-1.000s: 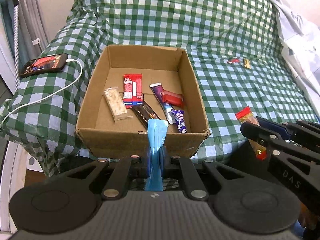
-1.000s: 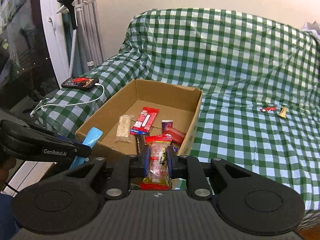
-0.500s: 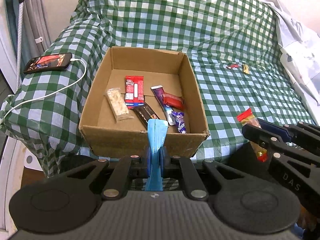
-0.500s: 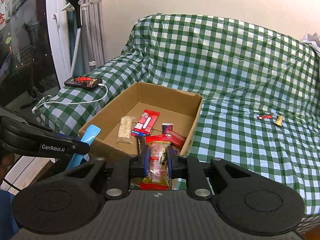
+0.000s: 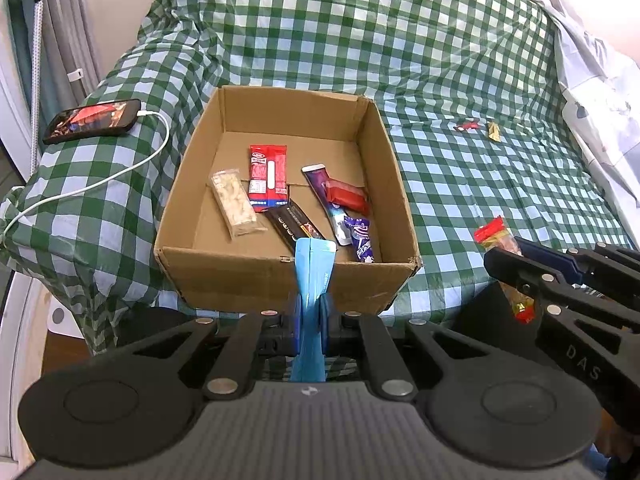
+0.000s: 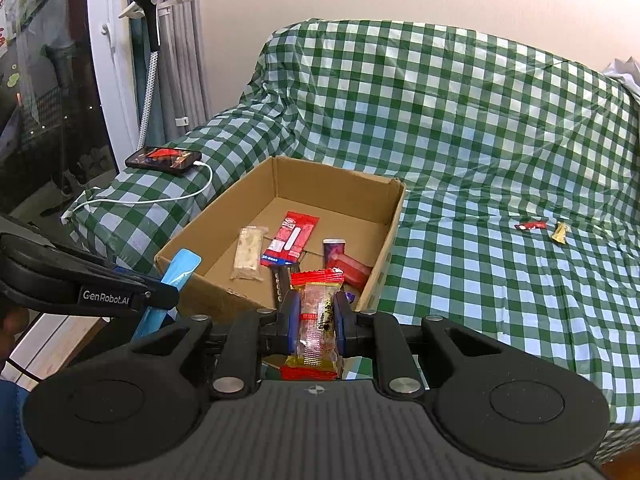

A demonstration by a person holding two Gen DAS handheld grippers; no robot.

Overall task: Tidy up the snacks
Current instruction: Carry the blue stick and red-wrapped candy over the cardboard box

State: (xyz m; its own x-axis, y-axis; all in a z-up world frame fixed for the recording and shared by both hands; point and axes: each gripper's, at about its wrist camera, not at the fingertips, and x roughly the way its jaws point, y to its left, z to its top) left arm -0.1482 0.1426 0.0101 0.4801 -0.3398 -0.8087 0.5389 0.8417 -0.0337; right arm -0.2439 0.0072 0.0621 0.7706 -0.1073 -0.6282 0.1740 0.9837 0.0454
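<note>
- Almost nothing is changed against the earlier views: both grippers are kept at the same spot short of the cardboard box (image 5: pixel 286 276), and the box is framed only slightly differently.
- The left gripper (image 5: pixel 310 316) is clamped narrowly on a blue packet (image 5: pixel 314 268), whose tip is held up in front of the box's near wall.
- The right gripper (image 6: pixel 316 320) is closed on a clear snack pack with red ends (image 6: pixel 318 316), held short of the box's near right corner.
- Neither snack is released yet; the pause is judged to mean both still have to be carried over the rim and dropped.
- Six snacks are seen lying inside the box already, among them a red wrapper (image 5: pixel 268 178) and a pale bar (image 5: pixel 236 202).
- Two small sweets (image 6: pixel 544 229) are left well apart on the green checked cover (image 6: pixel 480 128) draped over the sofa.
- A phone (image 5: pixel 94 120) on a white cable is seen on the armrest; grey curtains and a plain wall lie behind.
</note>
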